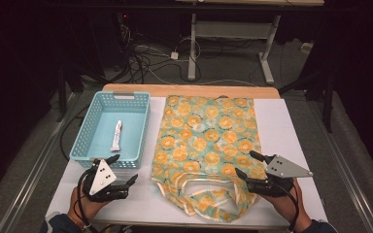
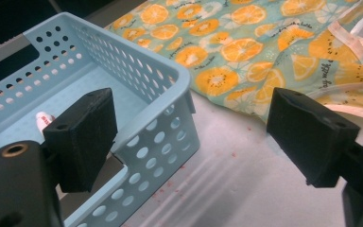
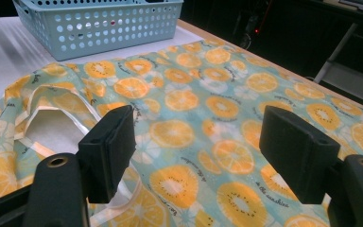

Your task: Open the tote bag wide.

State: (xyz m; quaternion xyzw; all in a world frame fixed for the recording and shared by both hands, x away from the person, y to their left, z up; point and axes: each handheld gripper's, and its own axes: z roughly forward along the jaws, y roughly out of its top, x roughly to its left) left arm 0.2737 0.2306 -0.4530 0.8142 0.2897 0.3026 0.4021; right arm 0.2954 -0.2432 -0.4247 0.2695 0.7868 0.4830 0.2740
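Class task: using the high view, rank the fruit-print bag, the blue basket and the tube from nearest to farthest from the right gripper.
1. Fruit-print bag: directly at the right gripper, under its open jaws.
2. Blue basket: left of the bag.
3. Tube: inside the basket; too close to call against it.

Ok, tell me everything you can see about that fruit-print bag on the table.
The bag is thin, soft cloth, pale green, printed with orange slices and small lettering, with cream-edged handles. It lies flat on the white table, right of the blue basket and apart from it. Its mouth and handles face the person, rumpled and partly open; the far end lies smooth. The right gripper hovers at its near right corner with jaws open, nothing between them; whether it touches the cloth I cannot tell.
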